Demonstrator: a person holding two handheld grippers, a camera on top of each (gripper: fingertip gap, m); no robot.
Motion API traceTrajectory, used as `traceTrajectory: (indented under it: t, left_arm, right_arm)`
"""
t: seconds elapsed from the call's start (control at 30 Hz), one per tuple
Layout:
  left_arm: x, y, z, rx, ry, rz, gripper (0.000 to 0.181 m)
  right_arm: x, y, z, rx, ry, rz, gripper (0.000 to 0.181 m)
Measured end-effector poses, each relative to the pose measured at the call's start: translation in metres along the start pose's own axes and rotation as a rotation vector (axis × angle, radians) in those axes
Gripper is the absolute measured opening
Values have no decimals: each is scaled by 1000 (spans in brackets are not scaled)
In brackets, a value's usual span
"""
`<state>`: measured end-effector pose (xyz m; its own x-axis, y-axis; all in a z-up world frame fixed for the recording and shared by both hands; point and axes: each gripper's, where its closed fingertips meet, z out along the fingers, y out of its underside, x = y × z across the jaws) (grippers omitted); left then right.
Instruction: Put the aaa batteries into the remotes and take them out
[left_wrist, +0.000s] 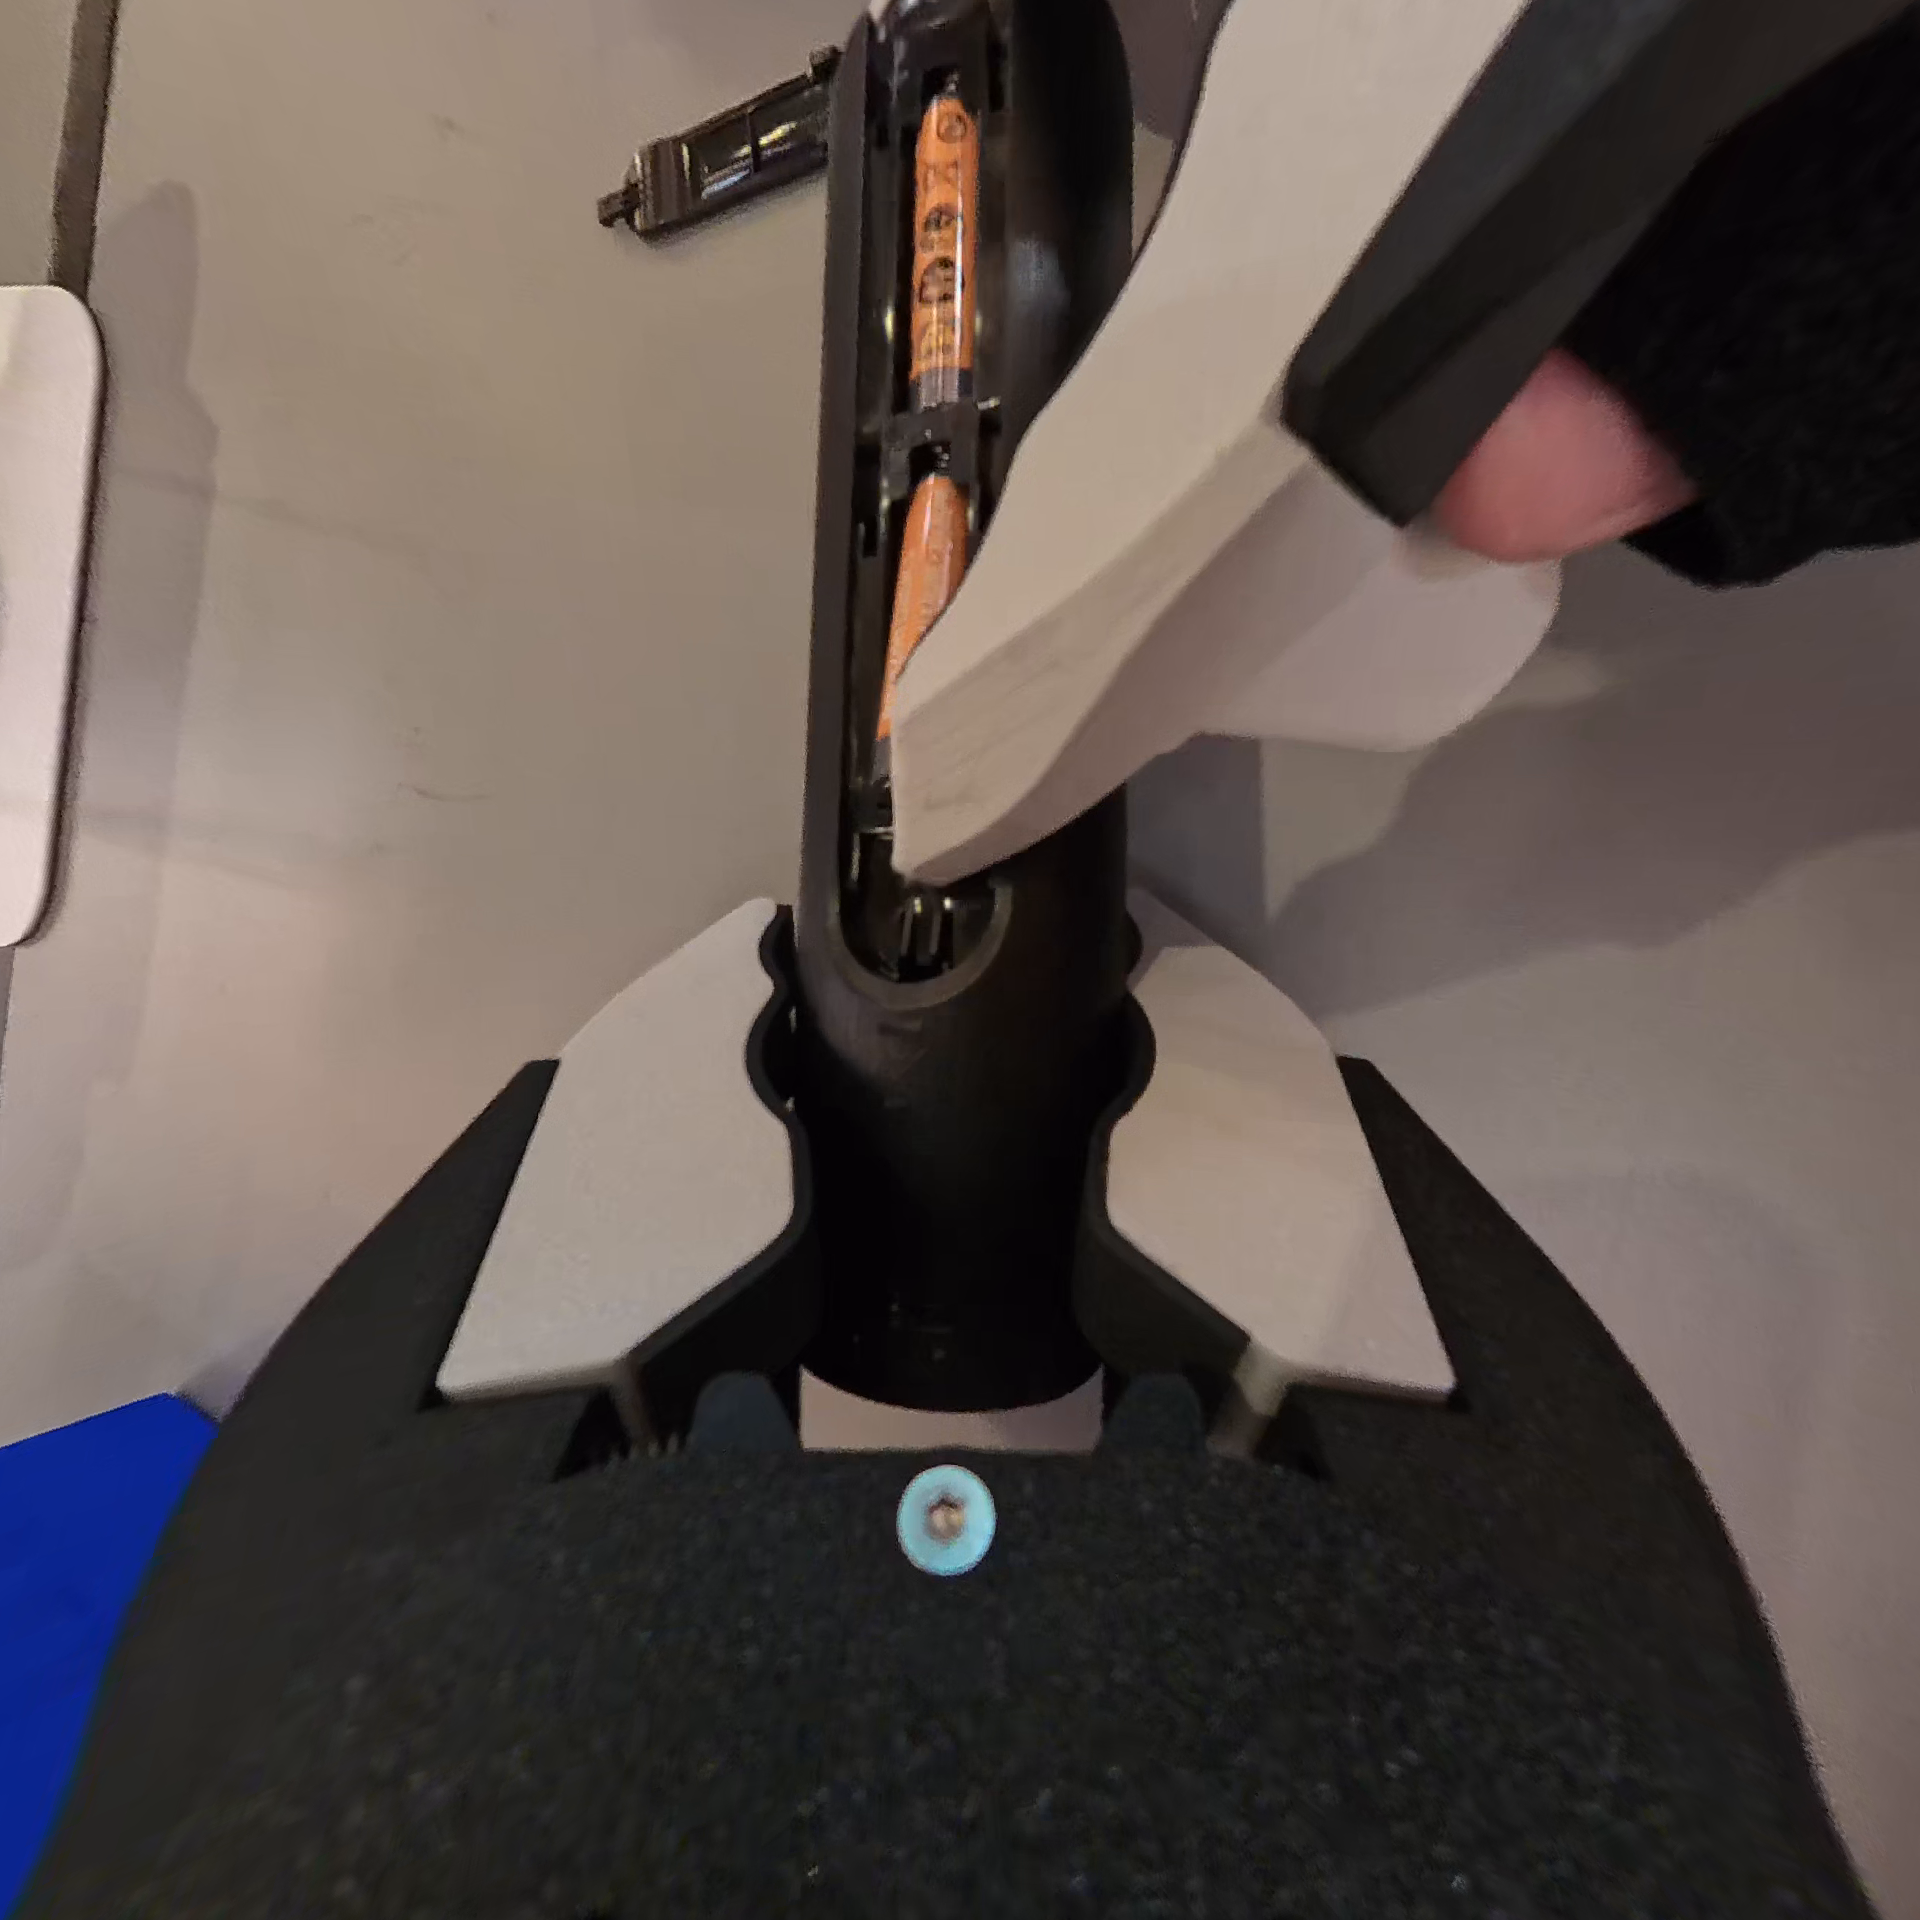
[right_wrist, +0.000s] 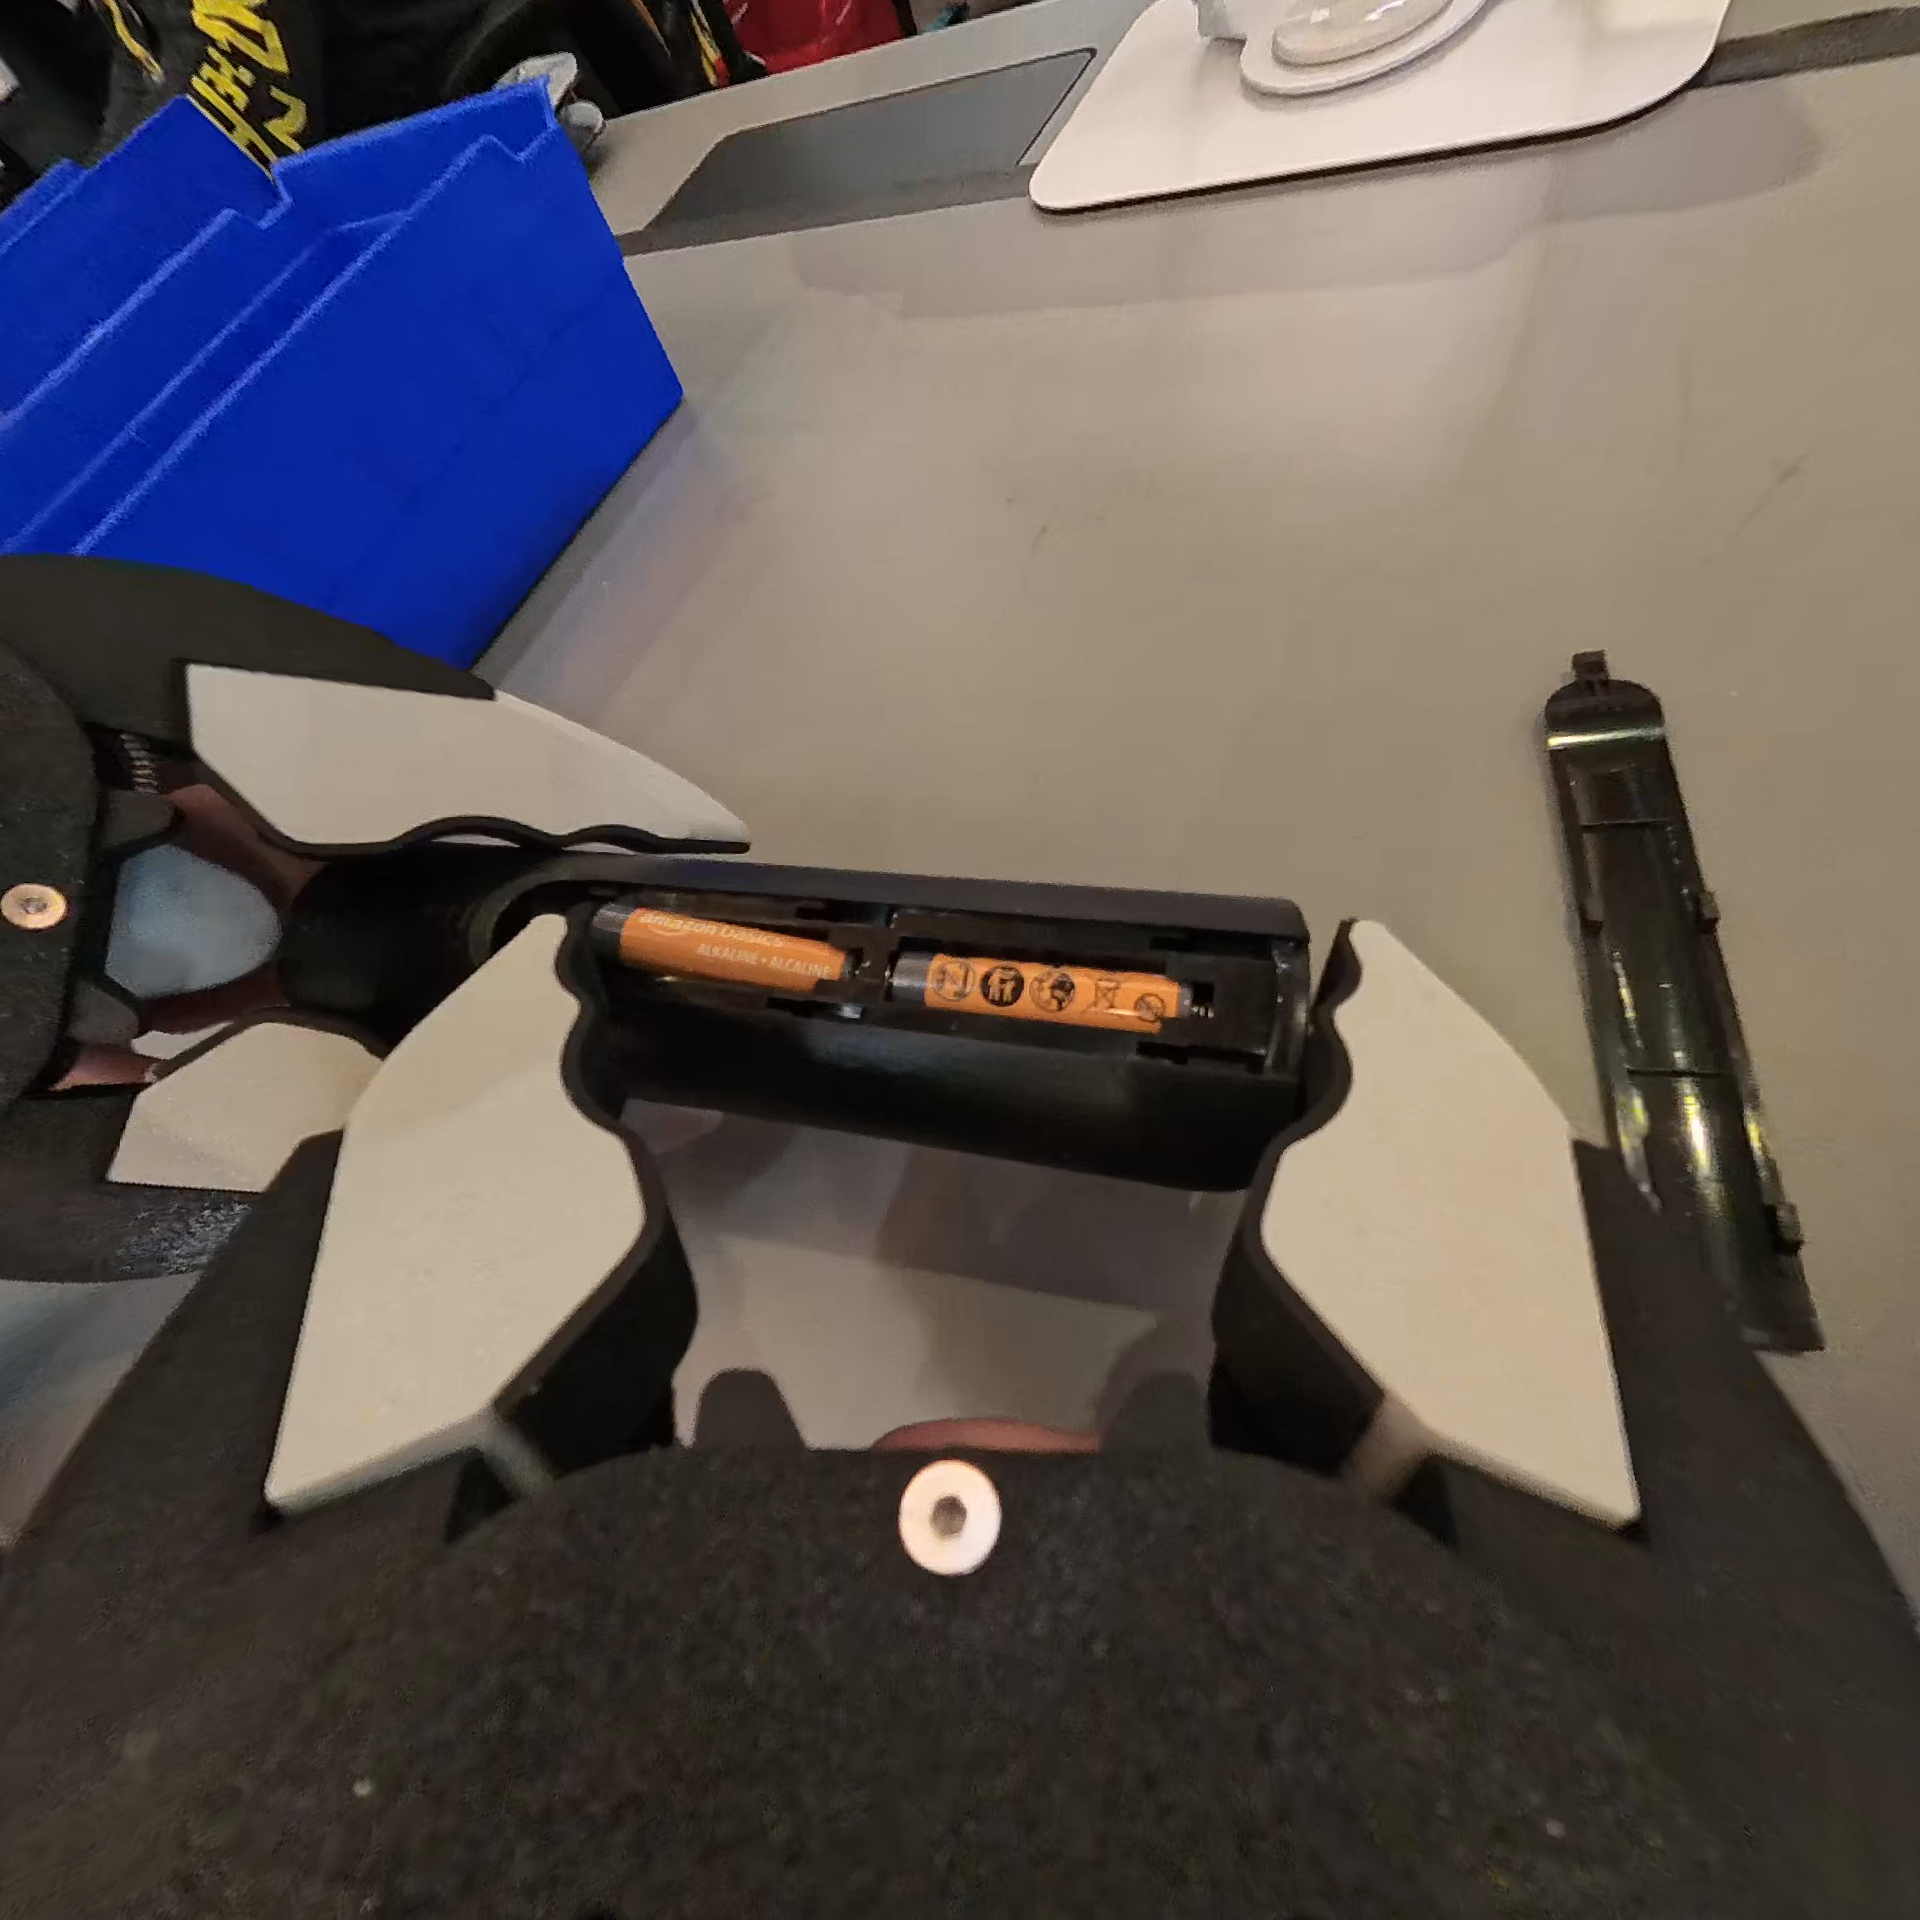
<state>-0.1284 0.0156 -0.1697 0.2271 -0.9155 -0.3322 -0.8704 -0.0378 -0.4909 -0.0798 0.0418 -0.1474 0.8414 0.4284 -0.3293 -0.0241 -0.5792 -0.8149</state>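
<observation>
My left gripper (left_wrist: 956, 935) is shut on the near end of a black remote (left_wrist: 935, 1195) and holds it pointing forward, battery bay open and facing up. Two orange AAA batteries are in the bay. The far battery (left_wrist: 945, 239) lies seated. The near battery (left_wrist: 925, 582) sits tilted. My right gripper (right_wrist: 951, 935) is open and straddles the remote (right_wrist: 935, 1101) lengthwise, one finger (left_wrist: 1143, 582) tip resting at the near battery's end. In the right wrist view the tilted battery (right_wrist: 727, 951) is left and the seated one (right_wrist: 1039, 992) right.
The remote's black battery cover (right_wrist: 1683, 997) lies loose on the grey table (right_wrist: 1143, 520), beyond the remote's end; it also shows in the left wrist view (left_wrist: 727, 156). A blue bin (right_wrist: 312, 343) stands at the left. A white mat (right_wrist: 1351, 104) lies at the back.
</observation>
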Motion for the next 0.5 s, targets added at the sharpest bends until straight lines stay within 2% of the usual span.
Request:
traceTrajectory:
  t: [0.1, 0.3, 0.5]
  left_arm:
    - [-1, -1, -3, 5, -2, 2, 56]
    - [-3, -6, -11, 30, 4, -6, 56]
    - [6, -14, -14, 39, 28, 2, 54]
  right_arm:
    - [-8, -7, -4, 28, -53, 43, 134]
    - [-4, -18, -12, 76, -47, 55, 107]
    - [0, -17, -11, 75, -20, 22, 108]
